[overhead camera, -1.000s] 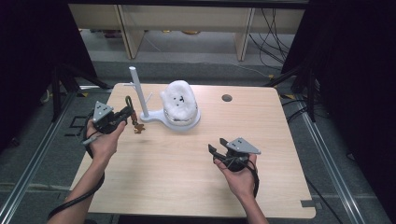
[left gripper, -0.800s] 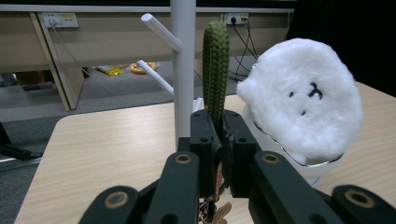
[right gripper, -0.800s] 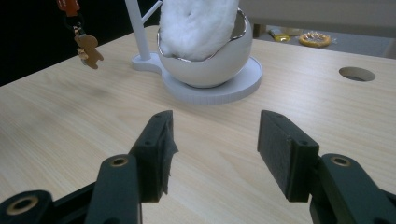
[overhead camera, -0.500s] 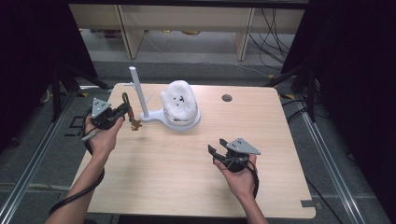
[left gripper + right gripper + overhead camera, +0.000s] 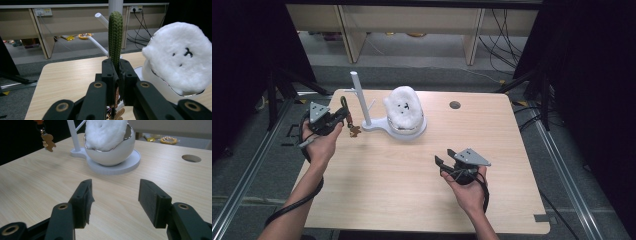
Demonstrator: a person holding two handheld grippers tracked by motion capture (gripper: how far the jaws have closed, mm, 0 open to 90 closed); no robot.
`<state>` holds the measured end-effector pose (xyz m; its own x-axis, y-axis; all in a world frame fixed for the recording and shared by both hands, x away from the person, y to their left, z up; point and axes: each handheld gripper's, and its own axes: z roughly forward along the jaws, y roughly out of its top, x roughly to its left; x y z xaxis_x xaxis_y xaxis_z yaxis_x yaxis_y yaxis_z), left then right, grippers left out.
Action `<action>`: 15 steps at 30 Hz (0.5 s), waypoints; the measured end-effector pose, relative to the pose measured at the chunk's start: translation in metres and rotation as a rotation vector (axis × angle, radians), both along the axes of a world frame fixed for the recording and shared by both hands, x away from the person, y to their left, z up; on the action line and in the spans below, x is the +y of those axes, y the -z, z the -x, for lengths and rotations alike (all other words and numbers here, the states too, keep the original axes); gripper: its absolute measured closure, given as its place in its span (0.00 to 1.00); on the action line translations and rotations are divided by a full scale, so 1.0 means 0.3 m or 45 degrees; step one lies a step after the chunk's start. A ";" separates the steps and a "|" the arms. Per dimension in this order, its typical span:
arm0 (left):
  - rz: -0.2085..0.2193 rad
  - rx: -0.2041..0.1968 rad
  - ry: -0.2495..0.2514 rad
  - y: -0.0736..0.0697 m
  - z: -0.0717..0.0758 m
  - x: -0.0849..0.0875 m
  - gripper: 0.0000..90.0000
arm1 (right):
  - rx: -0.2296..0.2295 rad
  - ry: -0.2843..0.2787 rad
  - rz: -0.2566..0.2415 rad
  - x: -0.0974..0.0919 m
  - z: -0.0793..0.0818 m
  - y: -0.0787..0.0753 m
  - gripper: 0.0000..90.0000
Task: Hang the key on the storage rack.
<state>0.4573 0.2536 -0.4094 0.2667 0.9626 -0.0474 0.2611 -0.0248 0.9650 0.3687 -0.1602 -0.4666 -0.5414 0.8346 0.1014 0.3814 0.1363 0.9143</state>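
Hand-held gripper (image 5: 115, 75) around green cord (image 5: 115, 37)

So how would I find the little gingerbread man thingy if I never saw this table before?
Start at the white stand with the tall post, beside the fluffy white ball in its bowl. Just left of the post, the left gripper pinches a green braided loop. The small brown gingerbread charm dangles beneath it, the only brown figure-shaped thing there.
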 end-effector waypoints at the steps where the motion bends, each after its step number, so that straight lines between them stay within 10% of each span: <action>1: -0.003 0.000 -0.003 0.000 -0.002 0.002 0.93 | 0.000 -0.001 -0.001 0.000 0.000 0.000 0.51; 15: -0.016 0.000 -0.038 -0.003 -0.028 0.015 0.93 | 0.010 0.002 -0.023 0.007 0.000 0.007 0.51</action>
<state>0.4659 0.2583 -0.4084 0.2380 0.9706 -0.0354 0.2617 -0.0290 0.9647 0.3689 -0.1582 -0.4687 -0.5395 0.8333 0.1209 0.3890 0.1193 0.9135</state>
